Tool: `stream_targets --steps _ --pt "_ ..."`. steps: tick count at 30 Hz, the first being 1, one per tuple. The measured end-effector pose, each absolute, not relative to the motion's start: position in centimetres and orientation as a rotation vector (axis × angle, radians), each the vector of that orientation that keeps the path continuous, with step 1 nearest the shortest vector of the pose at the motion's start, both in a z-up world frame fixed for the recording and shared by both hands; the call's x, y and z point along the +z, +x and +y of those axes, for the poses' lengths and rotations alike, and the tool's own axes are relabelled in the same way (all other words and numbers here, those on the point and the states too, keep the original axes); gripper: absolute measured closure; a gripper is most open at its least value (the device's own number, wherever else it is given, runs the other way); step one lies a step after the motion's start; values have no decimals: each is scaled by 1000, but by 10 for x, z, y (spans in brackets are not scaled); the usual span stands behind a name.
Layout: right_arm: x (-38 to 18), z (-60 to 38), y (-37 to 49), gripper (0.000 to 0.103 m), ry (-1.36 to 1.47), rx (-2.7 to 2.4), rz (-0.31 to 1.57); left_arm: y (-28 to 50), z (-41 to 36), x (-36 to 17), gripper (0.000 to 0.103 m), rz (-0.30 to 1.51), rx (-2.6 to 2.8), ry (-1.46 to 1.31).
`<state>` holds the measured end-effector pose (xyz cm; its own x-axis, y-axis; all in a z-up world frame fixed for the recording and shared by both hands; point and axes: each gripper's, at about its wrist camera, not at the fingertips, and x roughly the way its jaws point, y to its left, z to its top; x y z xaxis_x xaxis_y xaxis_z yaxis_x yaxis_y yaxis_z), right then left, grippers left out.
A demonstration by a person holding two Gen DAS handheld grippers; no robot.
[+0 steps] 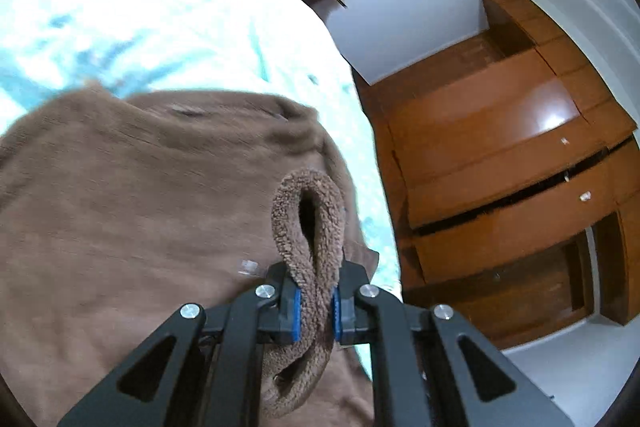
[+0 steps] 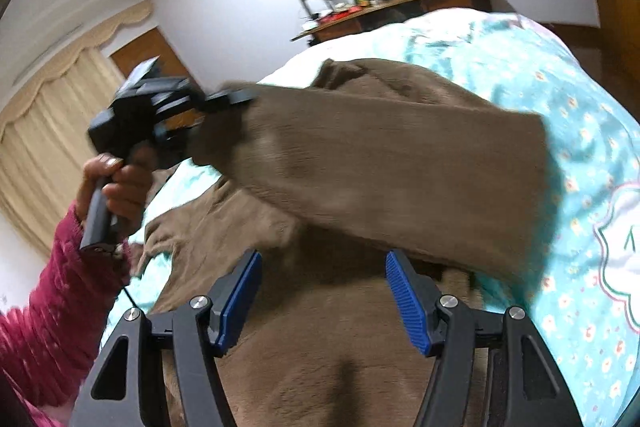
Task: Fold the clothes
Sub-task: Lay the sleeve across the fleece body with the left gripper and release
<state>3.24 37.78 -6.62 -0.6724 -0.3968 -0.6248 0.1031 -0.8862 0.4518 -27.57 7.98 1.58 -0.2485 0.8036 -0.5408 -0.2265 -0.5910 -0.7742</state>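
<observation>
Pinching a fleecy fold of the brown garment [image 1: 120, 211], the left tongs [image 1: 314, 311] lift it above the bed [image 2: 580, 131]; right tongs [image 2: 324, 299] gape wide, empty.

No text, brand or number can be read anywhere. A small white tag [image 1: 248, 266] sits on the brown garment [image 1: 120, 211], its print too blurred.

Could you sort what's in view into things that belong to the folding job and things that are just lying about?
Part of the job:
- brown fleece garment
- left claw, shut on its edge
- right claw, open above it
- floral bedspread underneath

Just lying about:
- cluttered shelf
- wooden wardrobe
- curtains
</observation>
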Motion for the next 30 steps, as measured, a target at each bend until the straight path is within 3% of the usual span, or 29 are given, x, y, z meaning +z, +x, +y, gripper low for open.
stream_targets --steps 12,22,30 --pt "-75 409 23 37 1261 -2690 -598 -283 -51 -31 91 -823 2075 -1423" --pt "-93 397 -32 37 1580 -2733 -203 -285 -55 -88 91 -845 2082 -1574" --pt "-118 445 -49 37 1700 -2923 -215 -289 -45 -117 84 -696 2141 -1658"
